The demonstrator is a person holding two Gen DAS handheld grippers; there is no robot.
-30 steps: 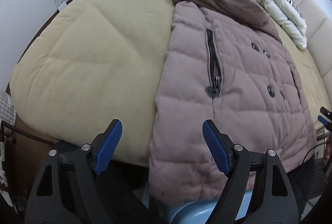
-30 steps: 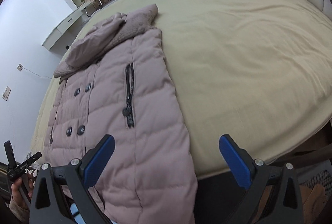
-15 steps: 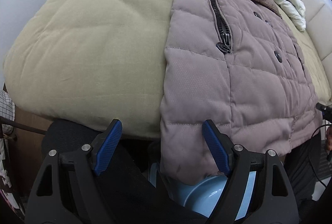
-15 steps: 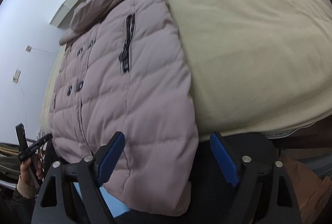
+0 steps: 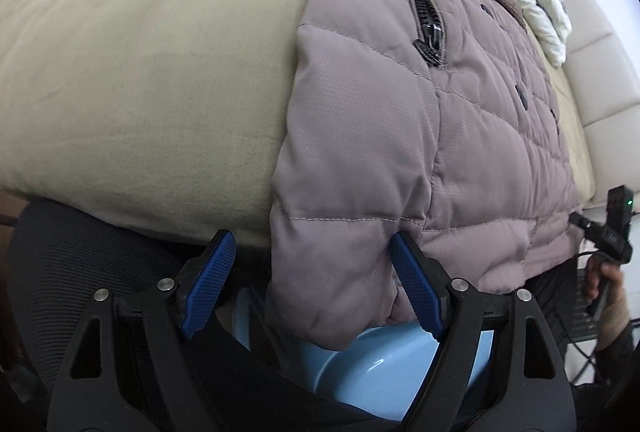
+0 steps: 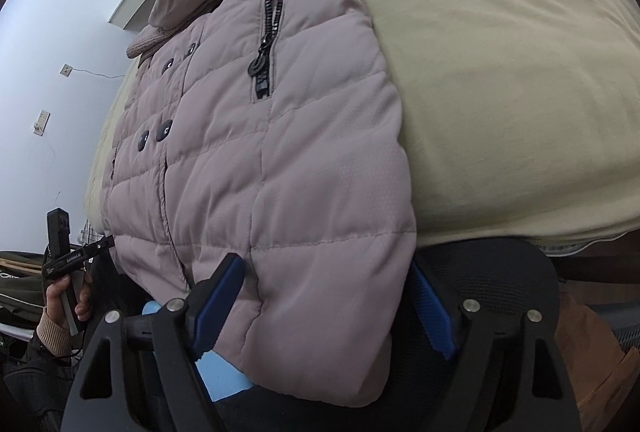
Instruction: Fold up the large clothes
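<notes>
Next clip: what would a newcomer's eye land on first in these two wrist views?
The mauve quilted coat dominates, spread on the beige bed cover with its hem hanging over the near edge. Each open tool, left tool and right tool, straddles a bottom corner of that hem with its blue fingers. A light blue basin sits below the hem, and a rolled white duvet lies at the far end of the bed.

No legible txt in either view. Left gripper (image 6: pixel 66 260) body carries small white lettering, too blurred to read.
</notes>
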